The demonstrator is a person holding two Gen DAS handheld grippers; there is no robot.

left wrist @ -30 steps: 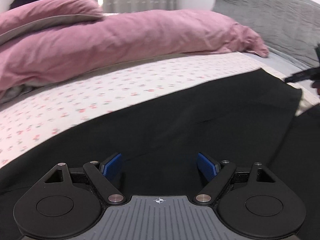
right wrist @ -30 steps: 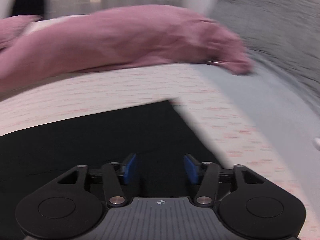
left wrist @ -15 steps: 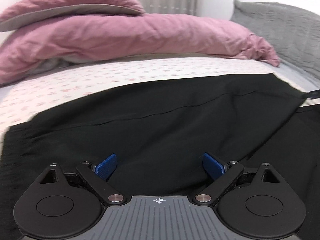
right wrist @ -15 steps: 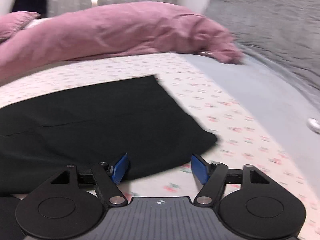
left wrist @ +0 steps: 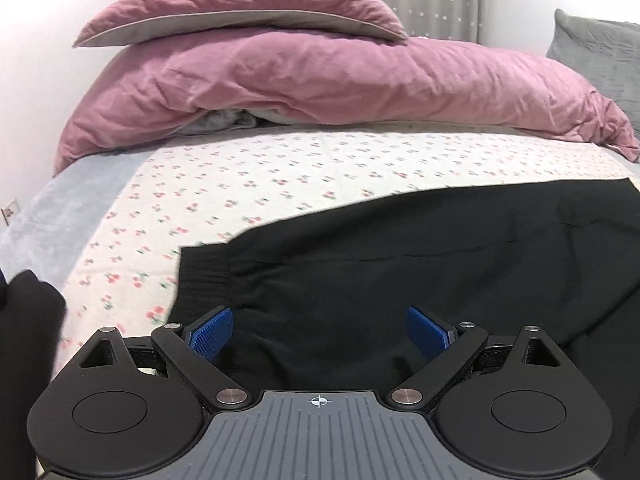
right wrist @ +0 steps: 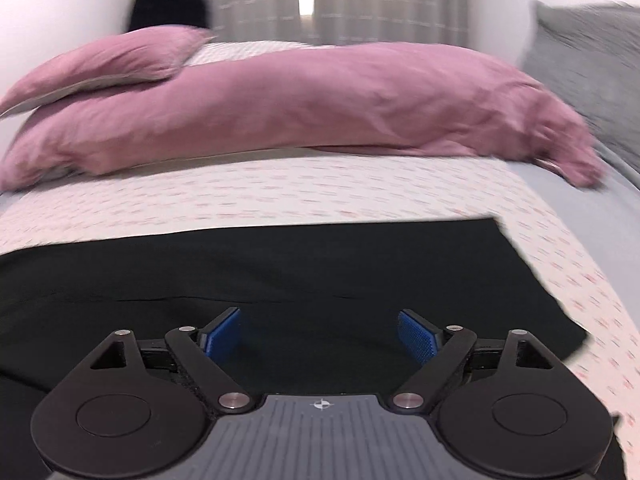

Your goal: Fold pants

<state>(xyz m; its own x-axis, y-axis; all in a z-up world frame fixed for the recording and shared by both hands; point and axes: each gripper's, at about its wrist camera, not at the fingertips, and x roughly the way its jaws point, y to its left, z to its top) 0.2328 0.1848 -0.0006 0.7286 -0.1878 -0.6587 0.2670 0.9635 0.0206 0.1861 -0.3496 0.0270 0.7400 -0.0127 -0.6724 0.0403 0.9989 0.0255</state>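
Black pants [left wrist: 420, 248] lie spread flat across the flowered bed sheet [left wrist: 240, 184]. Their ribbed cuff [left wrist: 204, 272] shows at the left in the left wrist view. My left gripper [left wrist: 319, 334] is open and empty, just above the pants near that cuff. In the right wrist view the pants [right wrist: 280, 272] fill the lower half, with their right edge and corner [right wrist: 560, 328] on the sheet. My right gripper [right wrist: 319, 334] is open and empty over the pants.
A pink duvet [left wrist: 320, 88] and pink pillow [left wrist: 240, 12] are piled along the far side of the bed. A grey pillow [right wrist: 592, 60] stands at the right. A dark cloth [left wrist: 28, 320] sits at the left edge. The wall lies behind.
My left gripper has swung left along the pants to the cuff end. My right gripper has shifted back left over the pants and its jaws have opened wider.
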